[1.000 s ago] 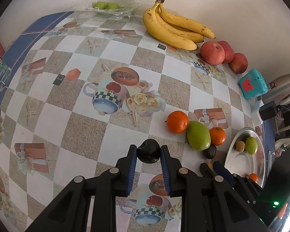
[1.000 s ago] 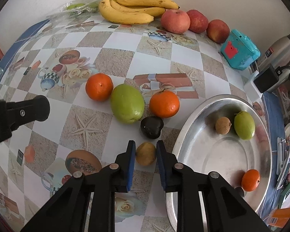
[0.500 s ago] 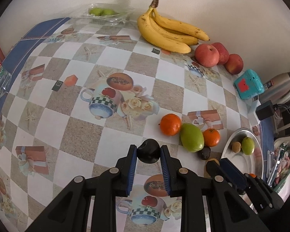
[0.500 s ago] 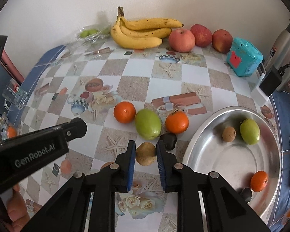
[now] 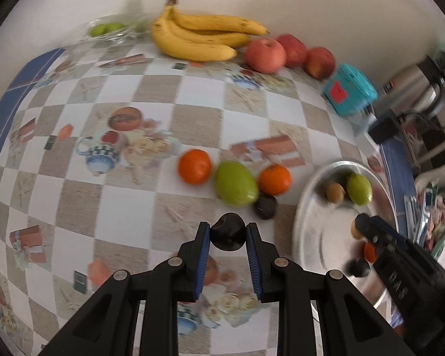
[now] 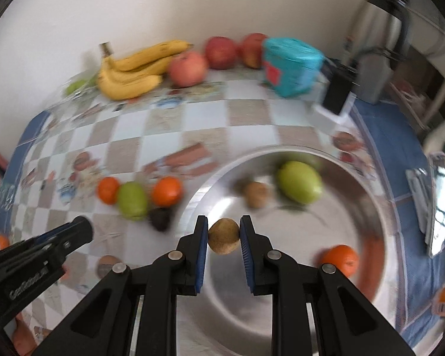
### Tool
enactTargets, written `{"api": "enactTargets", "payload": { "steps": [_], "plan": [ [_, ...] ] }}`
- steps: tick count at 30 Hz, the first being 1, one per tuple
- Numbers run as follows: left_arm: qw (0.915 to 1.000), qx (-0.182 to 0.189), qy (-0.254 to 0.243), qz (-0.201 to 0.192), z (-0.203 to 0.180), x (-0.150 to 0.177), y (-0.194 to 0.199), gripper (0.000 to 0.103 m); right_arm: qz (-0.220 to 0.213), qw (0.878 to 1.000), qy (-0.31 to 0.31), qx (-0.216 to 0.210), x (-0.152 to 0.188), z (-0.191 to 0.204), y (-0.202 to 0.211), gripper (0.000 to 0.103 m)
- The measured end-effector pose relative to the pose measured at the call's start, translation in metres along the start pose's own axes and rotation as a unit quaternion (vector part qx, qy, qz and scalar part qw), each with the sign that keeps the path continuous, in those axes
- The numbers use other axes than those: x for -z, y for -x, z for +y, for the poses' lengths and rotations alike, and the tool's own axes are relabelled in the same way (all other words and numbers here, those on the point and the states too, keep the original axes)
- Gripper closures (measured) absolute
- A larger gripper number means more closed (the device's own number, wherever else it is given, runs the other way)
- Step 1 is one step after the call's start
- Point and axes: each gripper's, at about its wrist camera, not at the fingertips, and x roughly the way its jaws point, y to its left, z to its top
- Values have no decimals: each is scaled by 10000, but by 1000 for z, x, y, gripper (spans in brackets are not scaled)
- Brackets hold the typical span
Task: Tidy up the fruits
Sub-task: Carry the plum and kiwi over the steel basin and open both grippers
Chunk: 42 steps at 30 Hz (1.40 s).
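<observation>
Your left gripper is clamped on a dark round fruit, held above the checked tablecloth. At its 1 o'clock lie a second dark fruit, a green mango and two oranges. Your right gripper is clamped on a brown kiwi, held over the near-left part of the steel tray. In the tray, at 1 o'clock, sit another kiwi and a green fruit; an orange lies at 3 o'clock.
</observation>
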Motion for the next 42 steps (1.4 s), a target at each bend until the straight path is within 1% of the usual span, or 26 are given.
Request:
{"api": "enactTargets", "payload": {
  "steps": [3,7,9,13,22,29,42],
  "plan": [
    [9997,1,-249,31,-19,5,-2,76,14,9995,-302,110,2,-26,1,80],
    [9984,129,-541,84,-43,13,-5,77,-15,9976,-629,298,5,-59,5,80],
    [9972,160,-728,88,-55,17,-6,76,-28,9967,-732,342,6,-69,7,80],
    [9954,218,-928,96,-69,22,-6,76,-50,9954,-907,309,8,-81,10,80],
    [9908,209,-1321,224,-88,36,-17,76,152,9964,-794,265,11,-73,2,80],
    [9897,227,-1378,322,-91,39,-21,76,463,9961,-705,251,21,-68,-14,80],
    [9896,316,-1350,385,-90,38,-21,73,352,9962,-778,189,18,-69,-6,79]
  ]
}}
